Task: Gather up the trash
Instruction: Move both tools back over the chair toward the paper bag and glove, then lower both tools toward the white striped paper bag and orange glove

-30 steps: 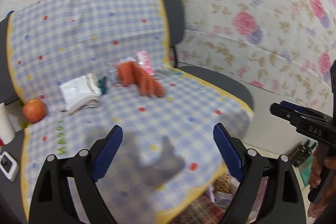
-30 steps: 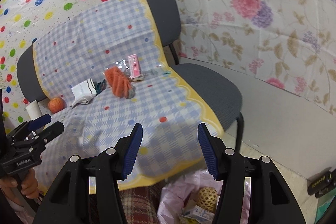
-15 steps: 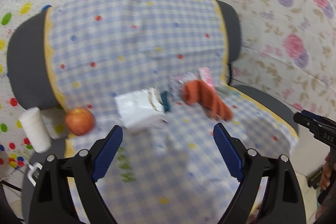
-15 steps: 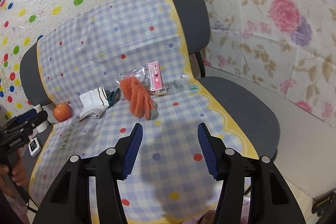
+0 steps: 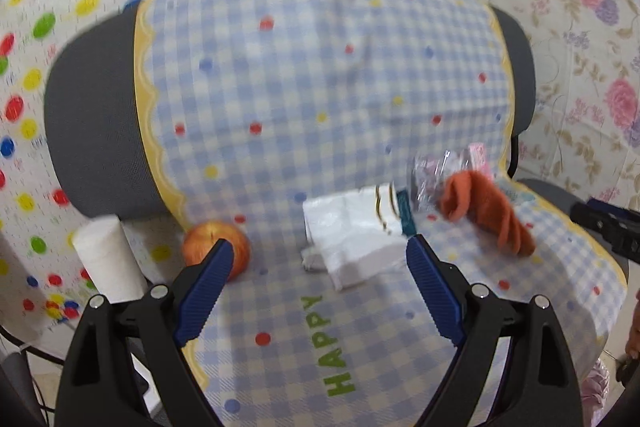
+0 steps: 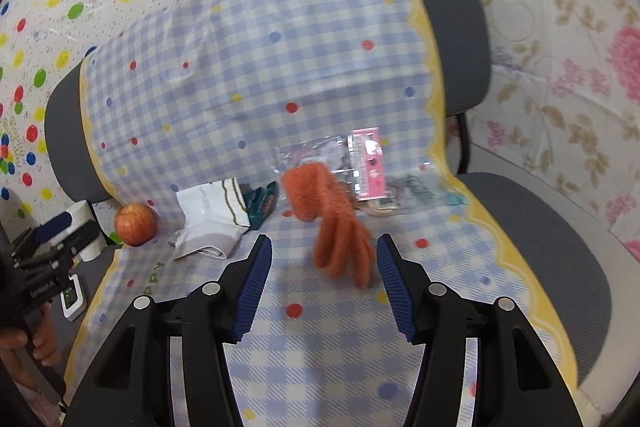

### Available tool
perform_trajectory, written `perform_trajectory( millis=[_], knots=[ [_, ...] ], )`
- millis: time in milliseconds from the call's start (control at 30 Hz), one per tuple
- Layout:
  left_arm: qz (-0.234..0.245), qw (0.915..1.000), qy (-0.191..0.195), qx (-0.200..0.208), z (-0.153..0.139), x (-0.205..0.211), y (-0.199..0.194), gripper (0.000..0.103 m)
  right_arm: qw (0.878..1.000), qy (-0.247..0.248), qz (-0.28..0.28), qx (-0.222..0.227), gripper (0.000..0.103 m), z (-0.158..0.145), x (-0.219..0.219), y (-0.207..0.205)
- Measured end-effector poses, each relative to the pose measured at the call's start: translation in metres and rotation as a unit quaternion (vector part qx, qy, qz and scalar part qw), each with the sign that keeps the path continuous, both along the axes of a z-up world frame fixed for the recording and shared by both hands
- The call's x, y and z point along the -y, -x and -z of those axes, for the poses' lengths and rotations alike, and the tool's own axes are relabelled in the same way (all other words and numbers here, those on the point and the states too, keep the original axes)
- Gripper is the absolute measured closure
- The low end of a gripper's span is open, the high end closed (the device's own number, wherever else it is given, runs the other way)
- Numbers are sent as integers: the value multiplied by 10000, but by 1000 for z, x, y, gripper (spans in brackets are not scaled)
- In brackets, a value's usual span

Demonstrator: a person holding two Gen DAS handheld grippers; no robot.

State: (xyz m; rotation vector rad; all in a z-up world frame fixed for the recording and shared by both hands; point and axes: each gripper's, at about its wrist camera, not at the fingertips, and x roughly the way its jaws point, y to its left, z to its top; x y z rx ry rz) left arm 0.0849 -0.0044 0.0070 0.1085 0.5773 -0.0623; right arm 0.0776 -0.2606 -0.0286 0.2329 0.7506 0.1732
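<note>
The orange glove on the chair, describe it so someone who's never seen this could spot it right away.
Find the grey chair draped with a blue checked cloth. Where seat meets backrest lies a row of small things. The orange glove is the fuzzy knitted one, fingers pointing toward the seat's front, between a white bag and a pink-labelled clear packet.

Both tongs (image 5: 316,251) (image 6: 324,247) have swung closer to the seat's litter, still empty.

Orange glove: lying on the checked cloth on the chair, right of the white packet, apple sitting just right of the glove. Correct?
Not quite. The apple sits left of the white packet, at the cloth's left edge, as the right wrist view shows. The orange glove does lie on the checked cloth, right of that packet.
</note>
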Motion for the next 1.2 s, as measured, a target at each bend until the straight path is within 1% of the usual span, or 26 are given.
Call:
perform_trajectory(
  millis=[133, 267, 400, 567, 733, 833, 933, 967, 1100, 1200],
  knots=[
    [-159, 9997, -113, -173, 19, -15, -12, 17, 9993, 92, -344, -110, 47, 12, -30, -25],
    [-330, 9991, 23, -267, 28, -31, -24, 17, 9977, 138, -646, -125, 47, 21, -55, -48],
    [-486, 9983, 91, -316, 37, -44, -25, 17, 9957, 185, -905, -86, 47, 29, -82, -77],
    [-716, 9963, -50, -463, 52, -57, -31, 17, 9926, 188, -1196, -130, 47, 40, -113, -111],
    [-995, 9945, -80, -304, 55, -70, -29, 17, 9895, 300, -1412, -114, 47, 51, -138, -136],
    [-1050, 9939, 40, -328, 59, -76, -32, 17, 9886, 345, -1460, -132, 47, 52, -145, -146],
    [-1055, 9938, 148, -319, 60, -77, -34, 17, 9882, 415, -1469, -157, 41, 53, -149, -154],
    [-1041, 9939, 180, -309, 60, -77, -35, 17, 9877, 456, -1484, -194, 41, 55, -151, -158],
    [-1002, 9946, 137, -227, 58, -73, -31, 17, 9867, 505, -1521, -262, 41, 57, -159, -167],
    [-920, 9953, 152, -248, 59, -70, -32, 17, 9868, 484, -1534, -211, 41, 56, -162, -170]
  ],
)
